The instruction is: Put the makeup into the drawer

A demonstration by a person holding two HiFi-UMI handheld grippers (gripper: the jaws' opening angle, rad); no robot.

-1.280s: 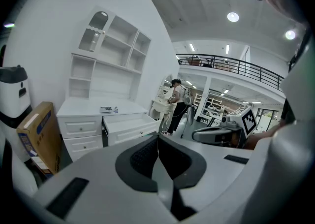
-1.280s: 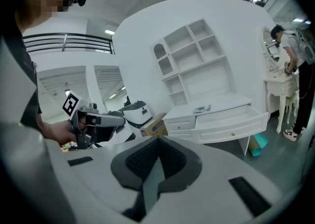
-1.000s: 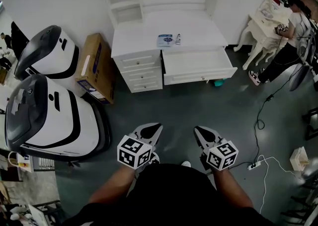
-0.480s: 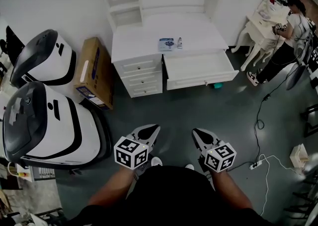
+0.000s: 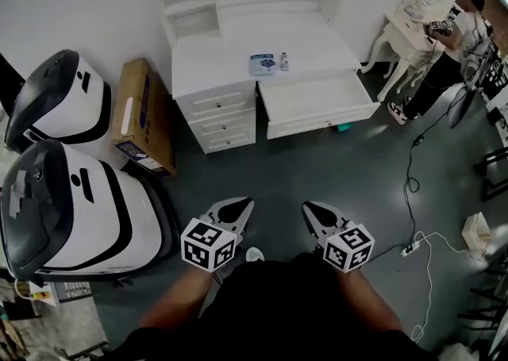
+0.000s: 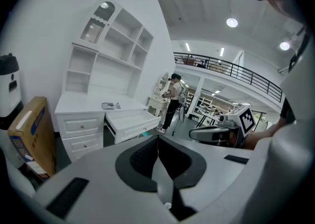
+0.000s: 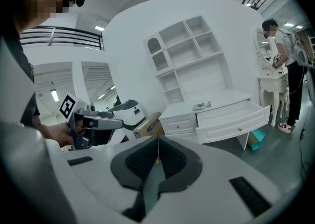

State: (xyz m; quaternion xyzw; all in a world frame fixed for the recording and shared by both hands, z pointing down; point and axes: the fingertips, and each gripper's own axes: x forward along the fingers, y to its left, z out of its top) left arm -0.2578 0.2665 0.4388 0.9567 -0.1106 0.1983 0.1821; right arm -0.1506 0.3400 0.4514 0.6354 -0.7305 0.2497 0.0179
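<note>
Holding left gripper (image 5: pixel 240 209) and right gripper (image 5: pixel 312 210) closed, empty, well short of light, likely slippery makeup (image 5: pixel 263 63), best pinched across its middle.

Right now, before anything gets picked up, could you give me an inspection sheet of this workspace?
Surface: white desk top, holding two small items.
Job's things: flat makeup packet and small bottle side by side on the desk; drawer below them pulled open, looks empty.
Clutter: cardboard box on the floor beside the desk; teal object under the drawer.
Claws: left claw and right claw both shut, empty, well short of the desk.
Cables: black cable and white power strip on the floor, right.
Surroundings: white-and-black machines at left; person at another table.
</note>
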